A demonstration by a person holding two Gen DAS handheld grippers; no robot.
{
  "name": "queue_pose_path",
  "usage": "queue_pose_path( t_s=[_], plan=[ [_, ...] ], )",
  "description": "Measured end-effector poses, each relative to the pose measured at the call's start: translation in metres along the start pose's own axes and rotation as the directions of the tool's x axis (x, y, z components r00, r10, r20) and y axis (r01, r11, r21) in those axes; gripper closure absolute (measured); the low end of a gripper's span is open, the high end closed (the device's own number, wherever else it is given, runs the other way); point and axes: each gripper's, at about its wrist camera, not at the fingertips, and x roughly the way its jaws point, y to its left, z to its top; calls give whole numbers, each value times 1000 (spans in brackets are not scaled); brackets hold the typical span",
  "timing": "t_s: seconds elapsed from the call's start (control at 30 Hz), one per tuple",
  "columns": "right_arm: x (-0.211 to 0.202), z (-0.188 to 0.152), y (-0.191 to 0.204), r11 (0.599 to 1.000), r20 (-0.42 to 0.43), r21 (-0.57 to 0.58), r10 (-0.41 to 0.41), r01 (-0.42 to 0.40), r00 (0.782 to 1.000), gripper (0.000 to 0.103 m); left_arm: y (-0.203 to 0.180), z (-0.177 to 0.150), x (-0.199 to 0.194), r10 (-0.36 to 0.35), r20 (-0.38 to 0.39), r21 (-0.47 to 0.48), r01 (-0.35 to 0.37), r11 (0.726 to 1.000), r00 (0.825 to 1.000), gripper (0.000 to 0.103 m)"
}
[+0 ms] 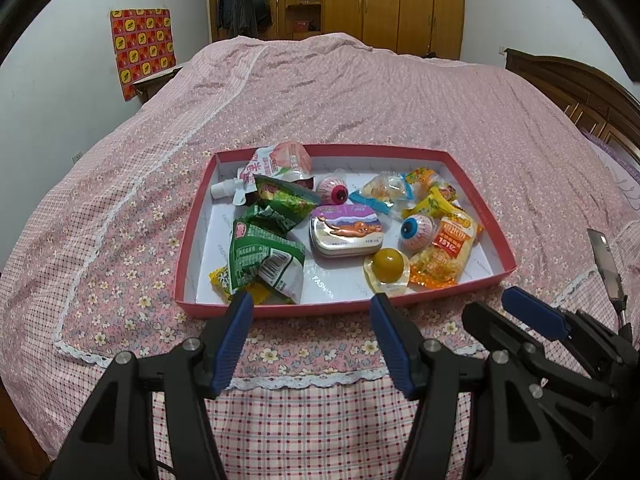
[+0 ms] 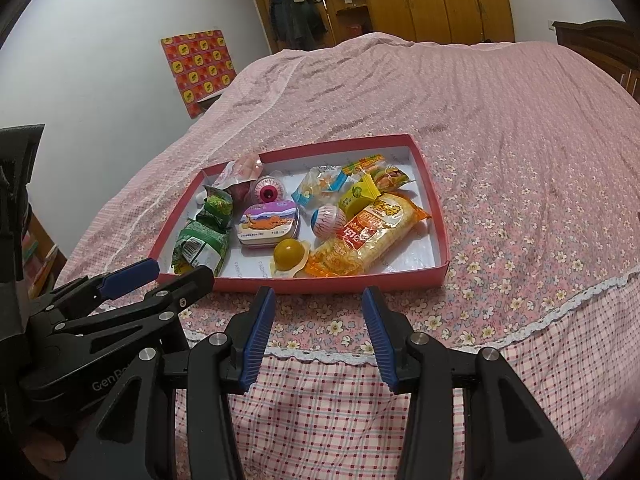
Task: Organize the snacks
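Floral cotton bedspread (image 1: 360, 92) bears shallow cardboard tray (image 1: 192, 240) of crinkly snack packets (image 1: 264, 260).

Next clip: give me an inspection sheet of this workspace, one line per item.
Surface: bed with pink floral bedspread, lace trim near the front edge.
Job's things: red tray holding green snack bags, peach drink pouch, cartoon tin, two eyeball candies, orange noodle snack pack, yellow ball candy.
Clutter: nothing seen.
Grippers: left gripper and right gripper both open, empty, short of the tray.
Cables: nothing seen.
Surroundings: wooden wardrobe, hanging coats, patterned red box.
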Motion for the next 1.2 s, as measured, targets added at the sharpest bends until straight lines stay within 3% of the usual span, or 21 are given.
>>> queue_pose_path(
  t_s=[1.2],
  plan=[
    [1,-3,-1,1000,-8,13,-6,6,1000,56,0,-3,1,7,-4,2,-7,1000,1000,39]
  ],
)
